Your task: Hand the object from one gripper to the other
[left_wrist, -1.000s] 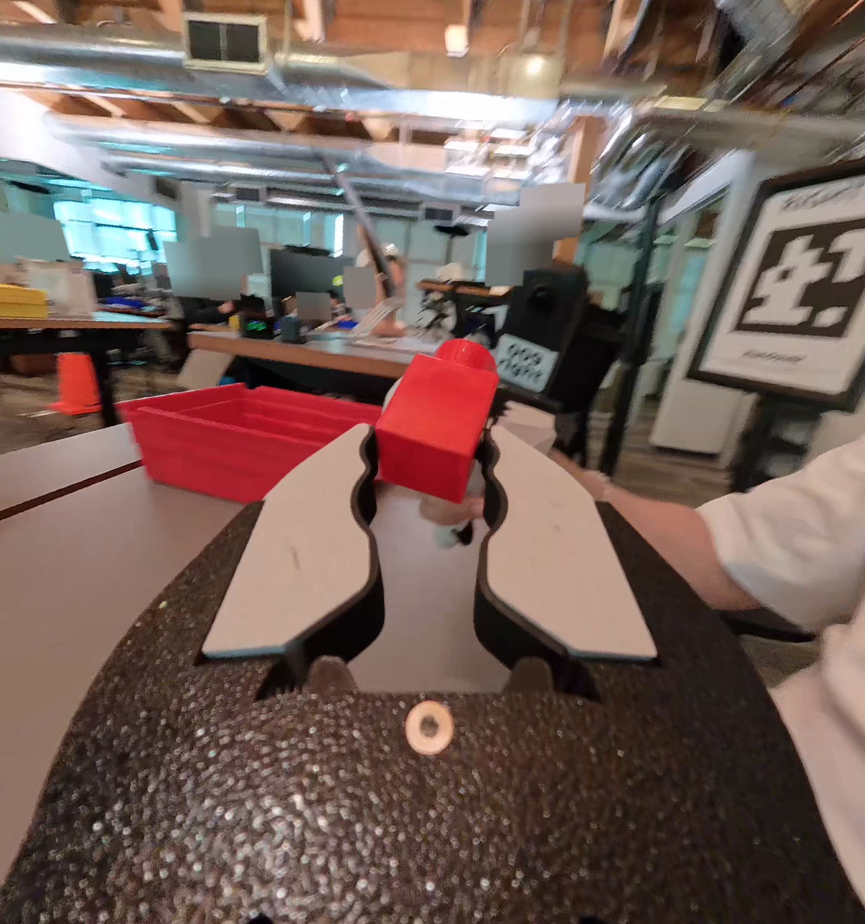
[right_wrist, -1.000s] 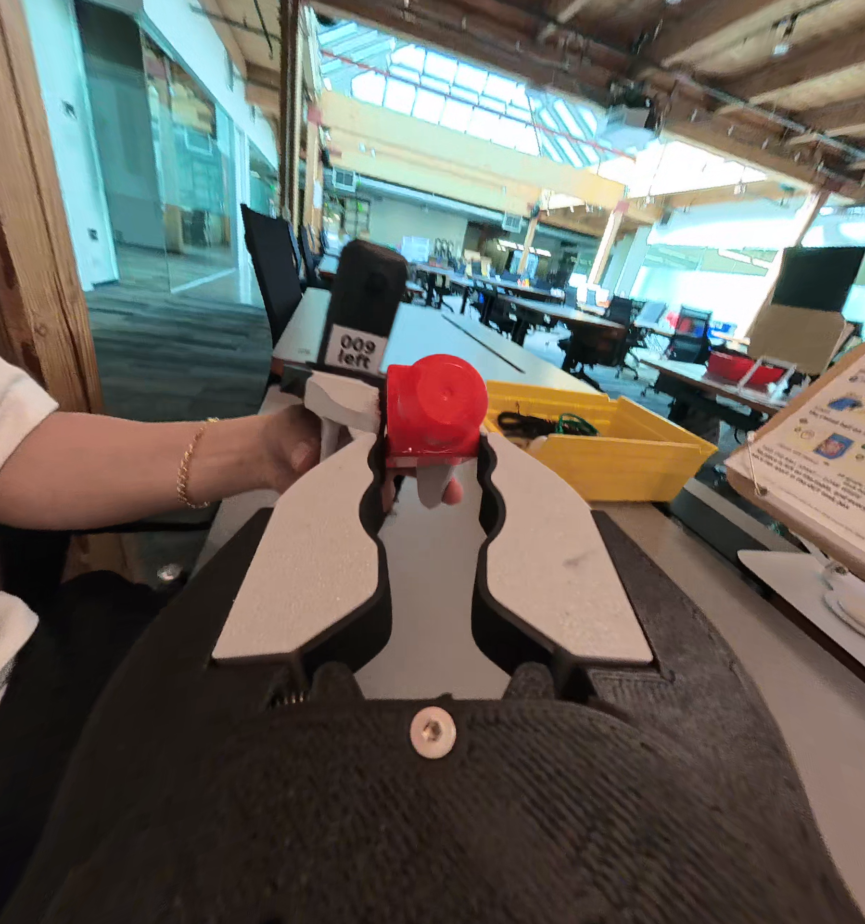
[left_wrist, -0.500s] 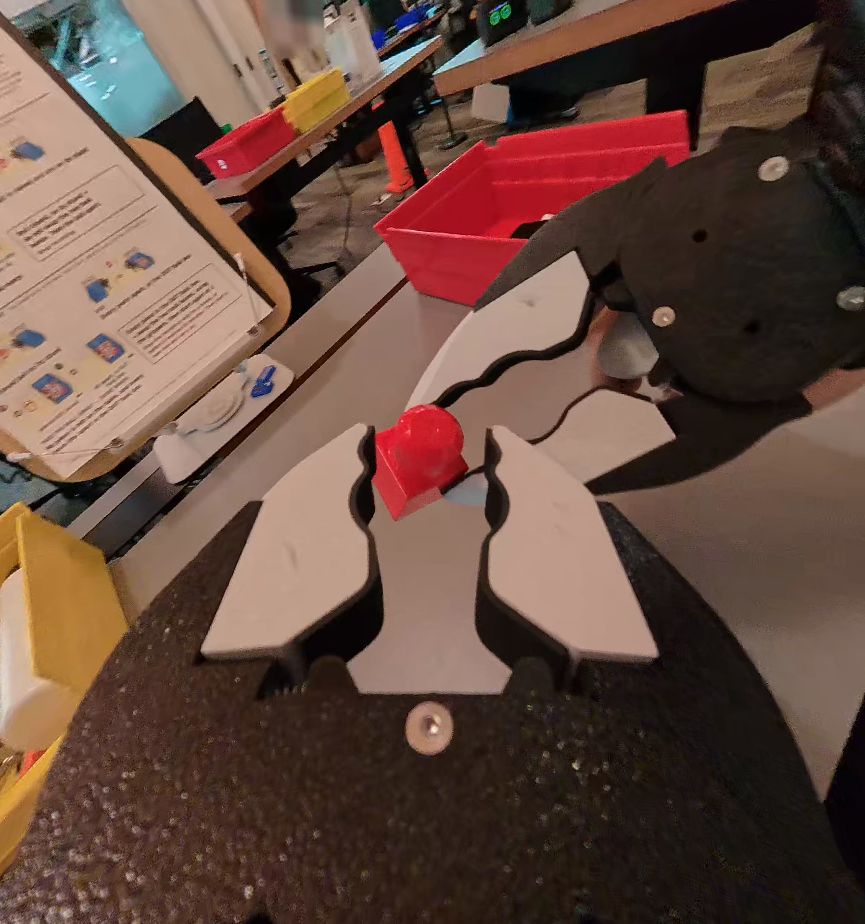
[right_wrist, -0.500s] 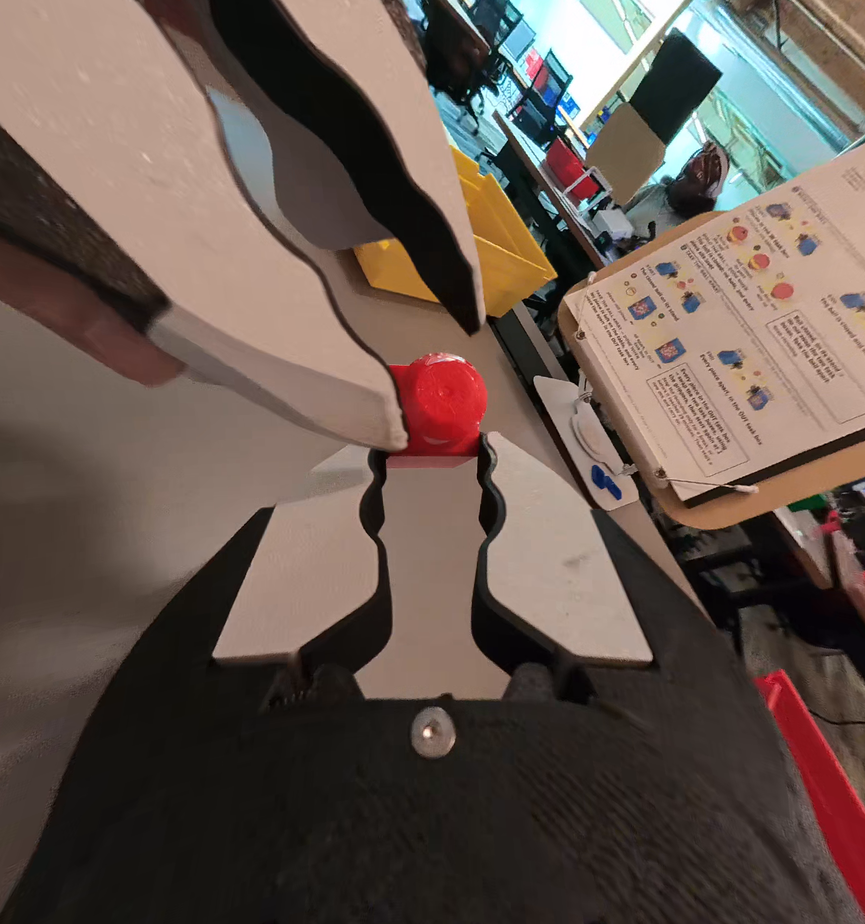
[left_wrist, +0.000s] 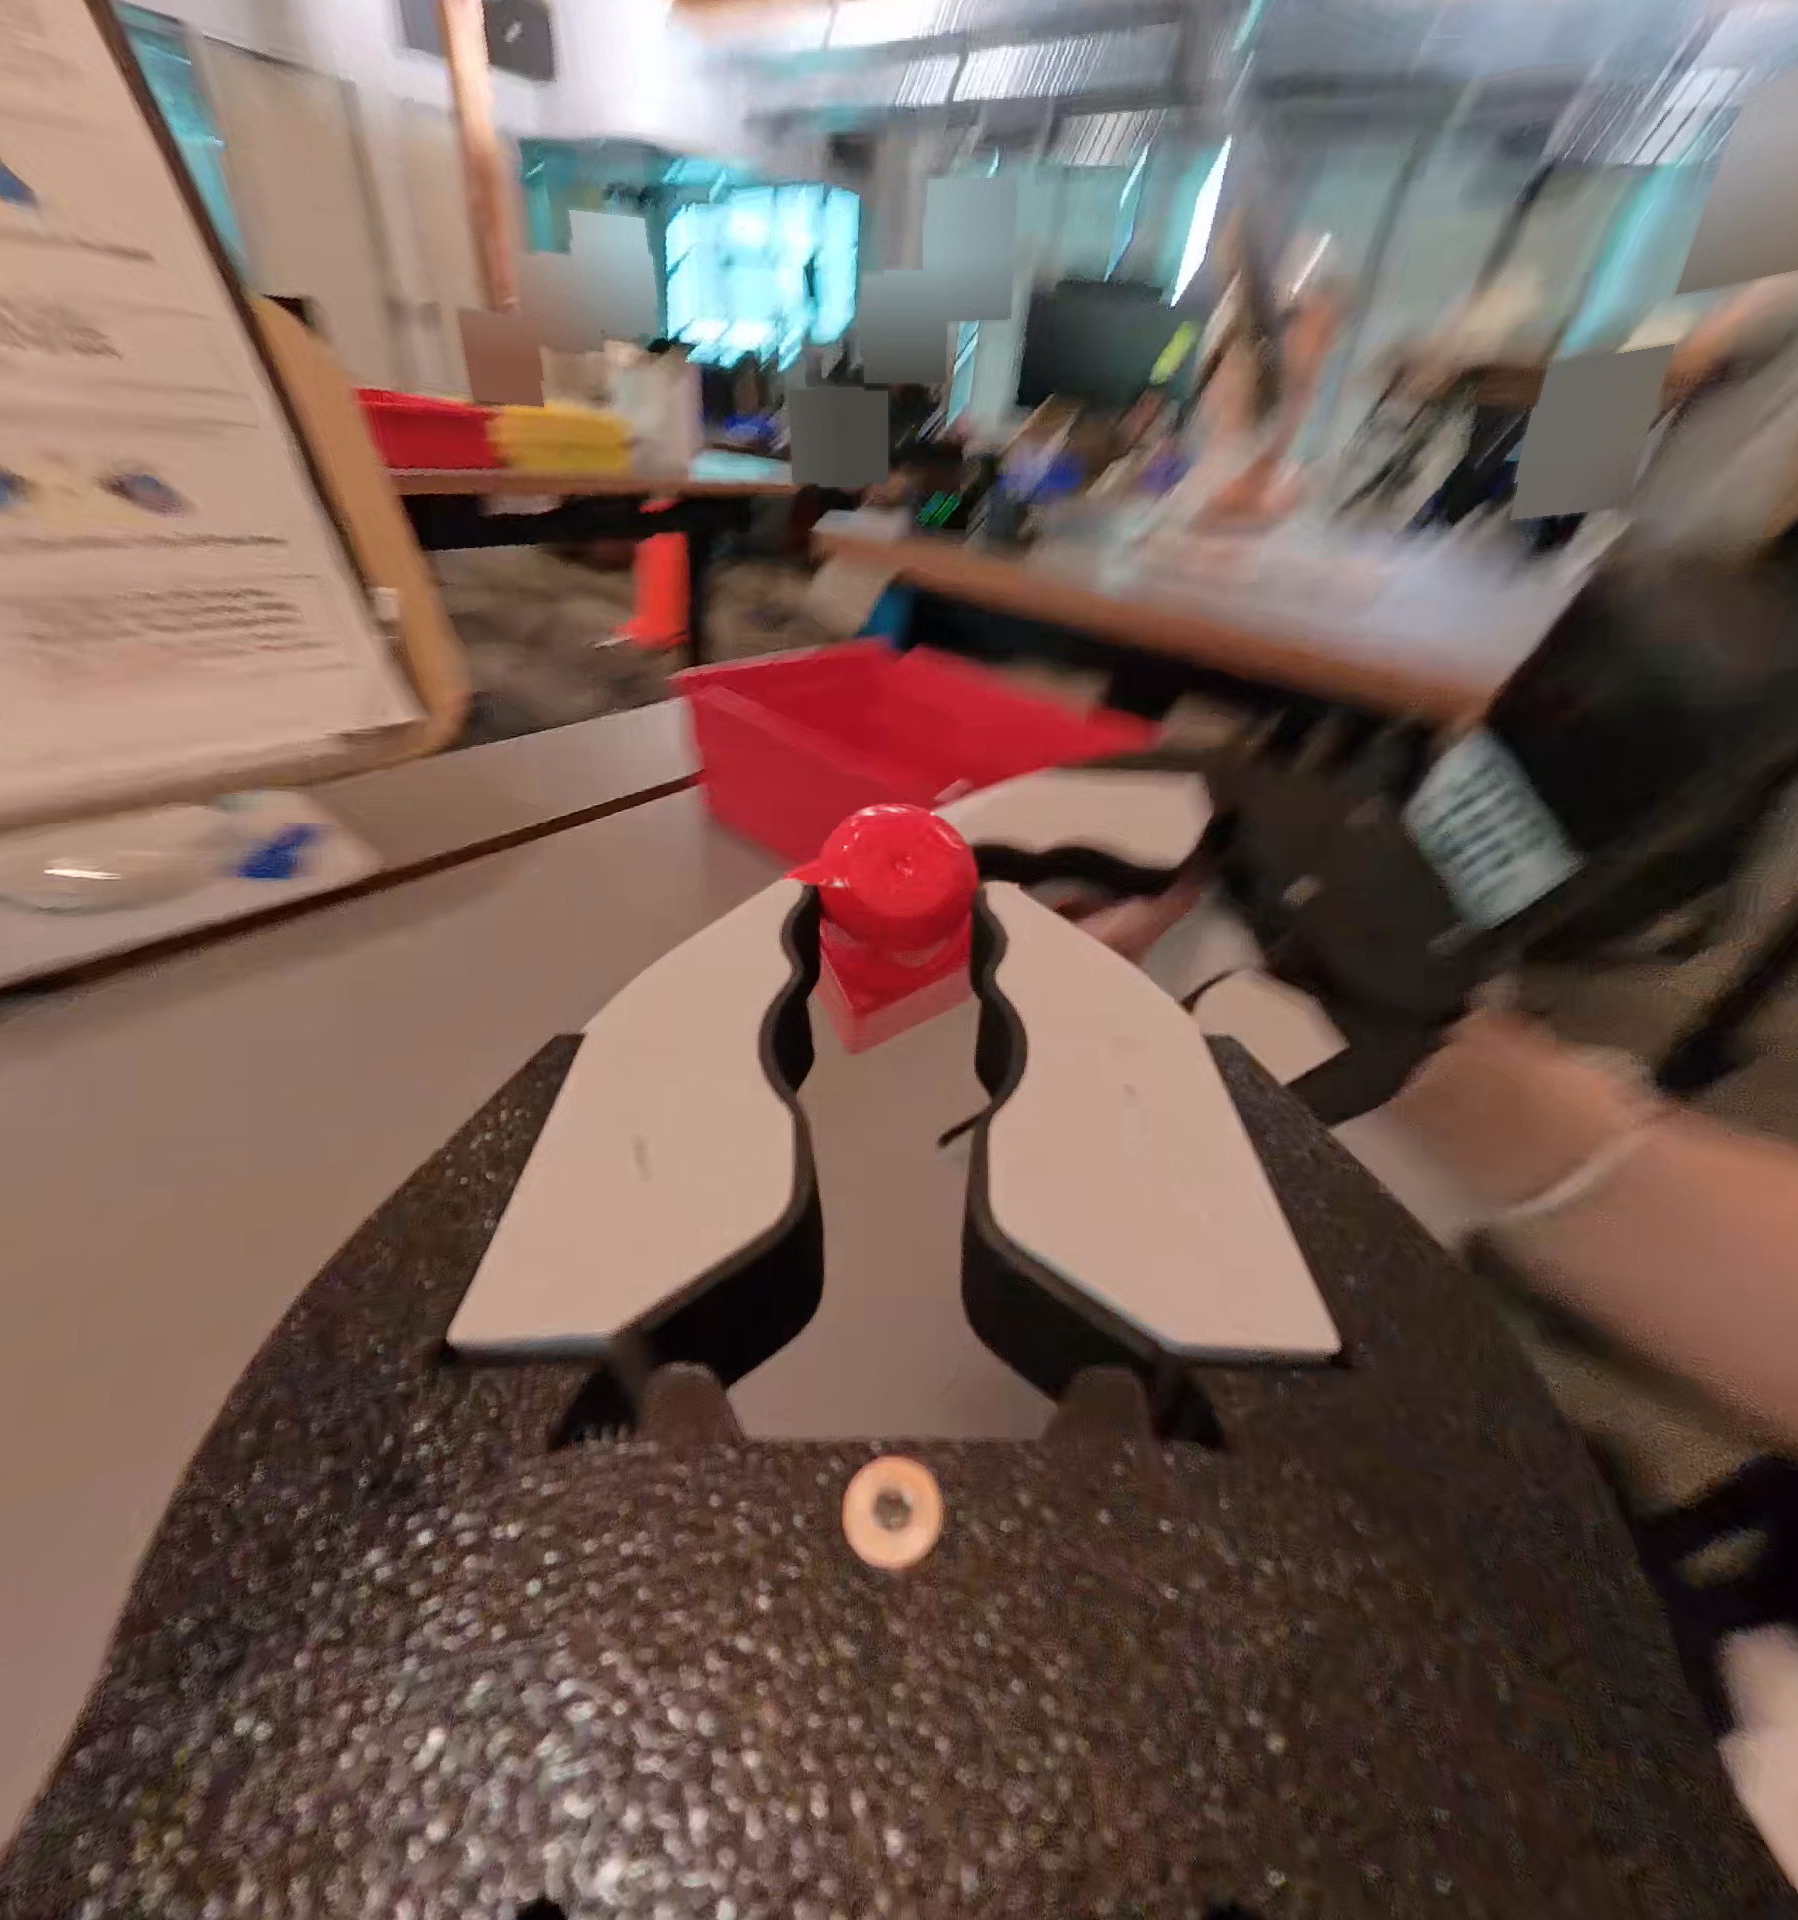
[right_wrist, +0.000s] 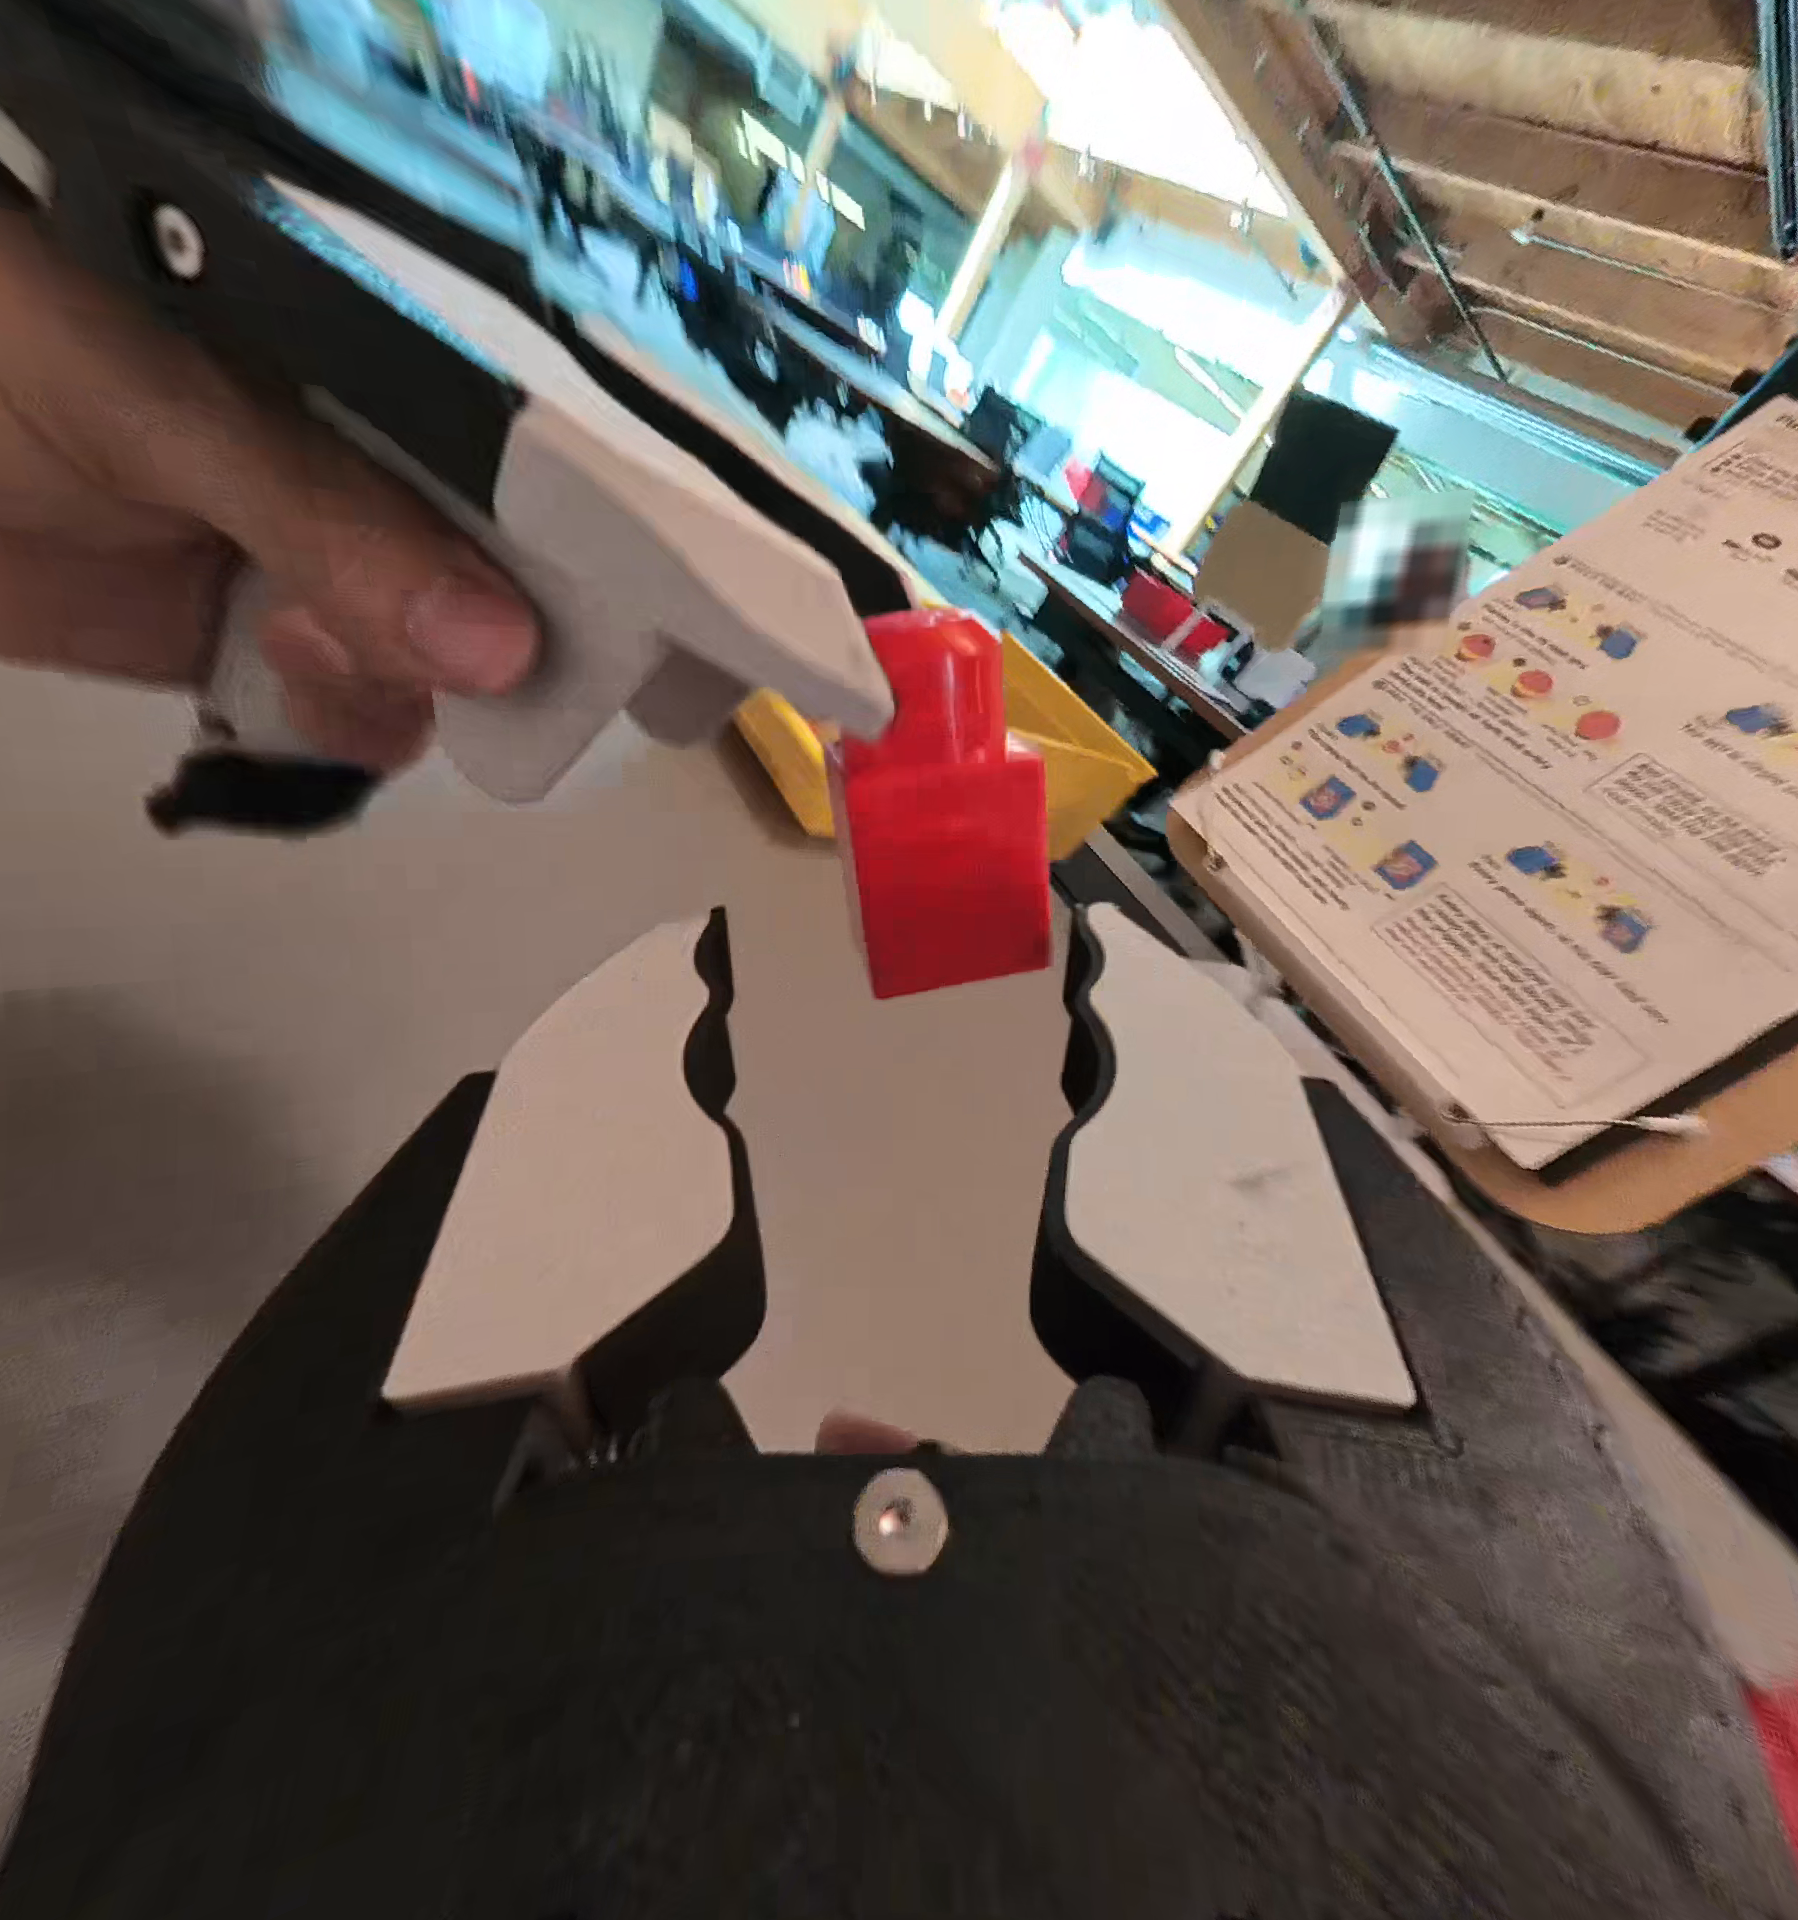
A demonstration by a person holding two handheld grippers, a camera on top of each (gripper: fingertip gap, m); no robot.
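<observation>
red block held by the left tongs, right tongs released

the left tongs (left_wrist: 890, 914) are clamped on the red block (left_wrist: 893, 935), gripping it at its round knob and upper body. in the right wrist view the block (right_wrist: 942, 821) hangs from those tongs (right_wrist: 874, 717), its square base tilted down between the tips of the right tongs (right_wrist: 900, 935), whose fingers stand spread apart and clear of it. a red bin (left_wrist: 874, 727) sits on the bench (left_wrist: 199, 1091) just beyond the left tongs.

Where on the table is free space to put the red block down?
Bare tabletop lies left of the left gripper, which grips the red block, before the instruction board. Crowded on the right: red bin, open right gripper.
</observation>
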